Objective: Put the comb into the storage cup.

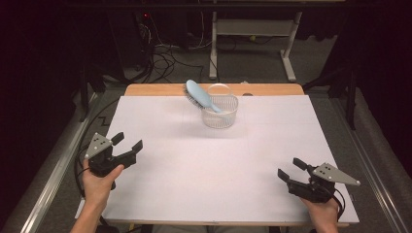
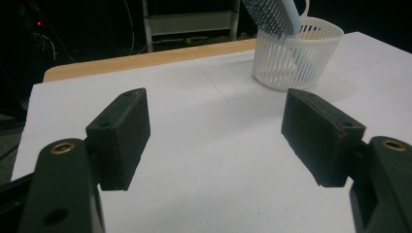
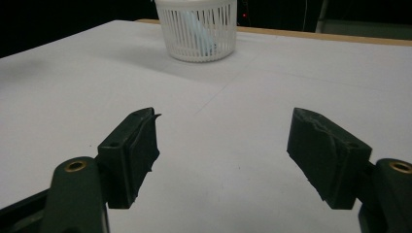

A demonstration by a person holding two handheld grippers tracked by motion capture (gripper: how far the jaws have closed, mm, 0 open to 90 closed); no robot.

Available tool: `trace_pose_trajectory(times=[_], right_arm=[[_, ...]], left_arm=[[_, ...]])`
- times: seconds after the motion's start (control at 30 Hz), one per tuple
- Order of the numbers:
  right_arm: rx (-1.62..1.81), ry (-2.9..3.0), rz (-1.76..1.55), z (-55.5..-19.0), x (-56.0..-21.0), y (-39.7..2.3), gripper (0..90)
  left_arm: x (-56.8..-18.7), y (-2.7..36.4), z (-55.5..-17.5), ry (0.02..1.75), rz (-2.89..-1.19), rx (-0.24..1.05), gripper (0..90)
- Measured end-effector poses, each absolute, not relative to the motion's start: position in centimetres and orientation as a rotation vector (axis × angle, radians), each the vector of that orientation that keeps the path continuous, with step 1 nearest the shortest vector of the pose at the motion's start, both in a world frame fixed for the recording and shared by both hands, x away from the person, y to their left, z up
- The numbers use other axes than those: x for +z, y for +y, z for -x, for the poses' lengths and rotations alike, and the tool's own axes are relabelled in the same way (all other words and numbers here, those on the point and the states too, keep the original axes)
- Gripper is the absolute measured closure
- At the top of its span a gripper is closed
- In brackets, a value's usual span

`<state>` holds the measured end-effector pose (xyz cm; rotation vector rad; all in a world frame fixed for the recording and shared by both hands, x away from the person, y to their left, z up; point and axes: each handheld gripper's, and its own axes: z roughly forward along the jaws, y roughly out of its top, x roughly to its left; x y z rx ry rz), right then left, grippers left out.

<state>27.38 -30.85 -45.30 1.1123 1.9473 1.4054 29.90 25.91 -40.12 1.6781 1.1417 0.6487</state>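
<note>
Blue hairbrush [image 1: 199, 95] propped handle-down in white slotted basket [image 1: 220, 112] (far table [image 1: 194, 170] edge), well apart from left gripper [image 1: 127, 141] and right gripper [image 1: 288, 169]; both jaws agape, empty.

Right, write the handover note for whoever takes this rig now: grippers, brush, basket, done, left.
Left gripper: open, empty, over the table's near left.
Right gripper: open, empty, near right.
Blue hairbrush: stands tilted in the white basket, handle down, bristle head leaning out over the left rim.
Basket: upright at the far middle of the white table.
Done: brush is in the basket, both hands drawn back.
Left: nothing evident; maybe check the brush sits steady.
</note>
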Motion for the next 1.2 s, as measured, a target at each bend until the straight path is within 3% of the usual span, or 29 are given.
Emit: trace_pose_trajectory(times=[1.2], right_arm=[[1.407, 1.954, -1.110, -27.4, -45.3, -30.8, 27.2]], left_arm=[[-42.0, 26.4, -28.8, 1.177, -1.656, 0.627, 28.2]])
